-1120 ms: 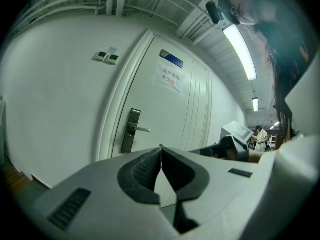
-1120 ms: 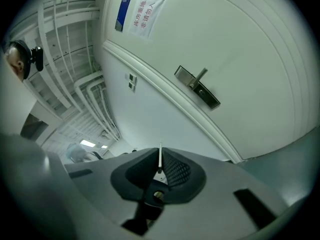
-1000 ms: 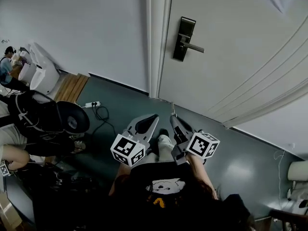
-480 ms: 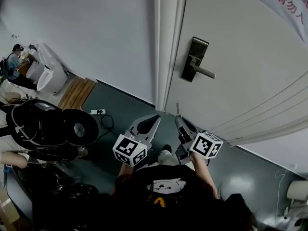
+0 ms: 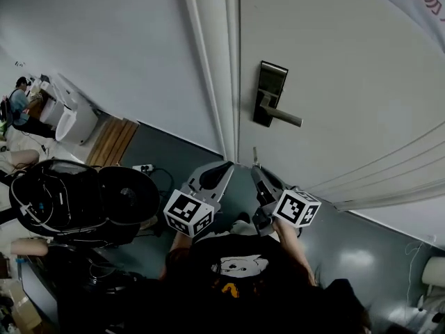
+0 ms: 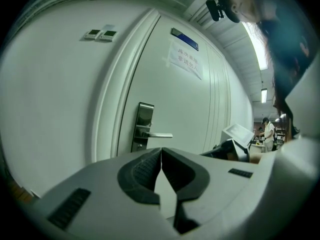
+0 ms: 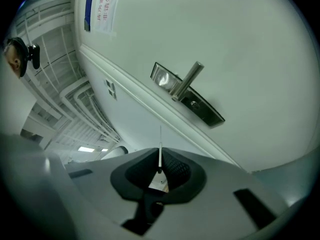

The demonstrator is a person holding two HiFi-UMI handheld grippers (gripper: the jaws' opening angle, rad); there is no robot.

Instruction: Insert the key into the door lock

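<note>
Before a white door (image 5: 334, 82), with its lock (image 5: 270, 92) well apart from both tools, the left gripper (image 5: 224, 169) hangs with jaws pressed together on nothing. The right gripper (image 5: 259, 175) pinches the key (image 5: 254, 156), blade pointing toward the door. Approach and insertion are both yet to come.

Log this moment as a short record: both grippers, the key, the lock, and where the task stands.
left gripper: jaws together, nothing held
right gripper: jaws closed on the key
key pose: thin blade sticks out past the jaw tips, toward the door
door lock: dark plate with lever handle, untouched
task status: key apart from the door lock, not yet inserted
</note>
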